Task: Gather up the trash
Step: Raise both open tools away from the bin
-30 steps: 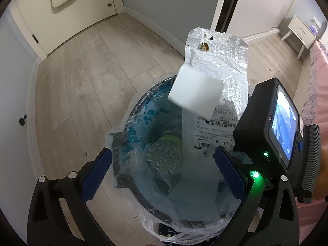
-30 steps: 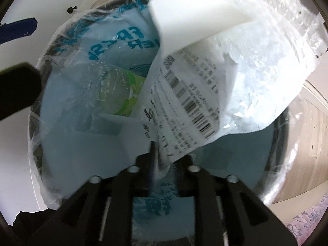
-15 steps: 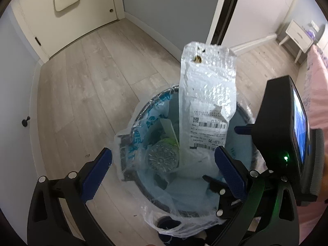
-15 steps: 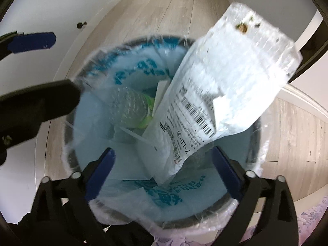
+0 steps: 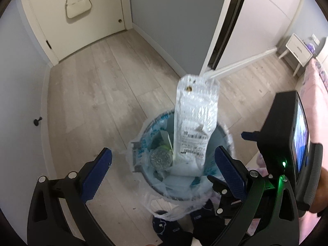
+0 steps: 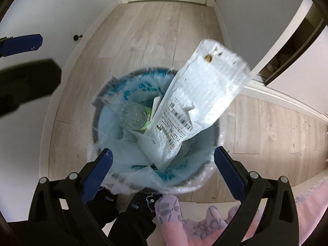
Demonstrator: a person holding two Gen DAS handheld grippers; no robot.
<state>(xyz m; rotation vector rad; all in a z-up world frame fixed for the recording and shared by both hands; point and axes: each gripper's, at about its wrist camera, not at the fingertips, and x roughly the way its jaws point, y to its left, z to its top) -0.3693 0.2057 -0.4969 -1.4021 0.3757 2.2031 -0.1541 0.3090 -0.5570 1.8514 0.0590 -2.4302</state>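
Bubble mailer (image 6: 196,110) is standing upright in the lined bin (image 6: 215,176), beside a bottle (image 6: 135,116); both grippers' fingers are spread wide, left (image 5: 162,173) and right (image 6: 164,173), gripping nothing.

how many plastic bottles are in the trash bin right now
1. A clear plastic bottle with a green label lies in the lined bin, left of the tall bubble mailer. More may be hidden beneath the mailer.
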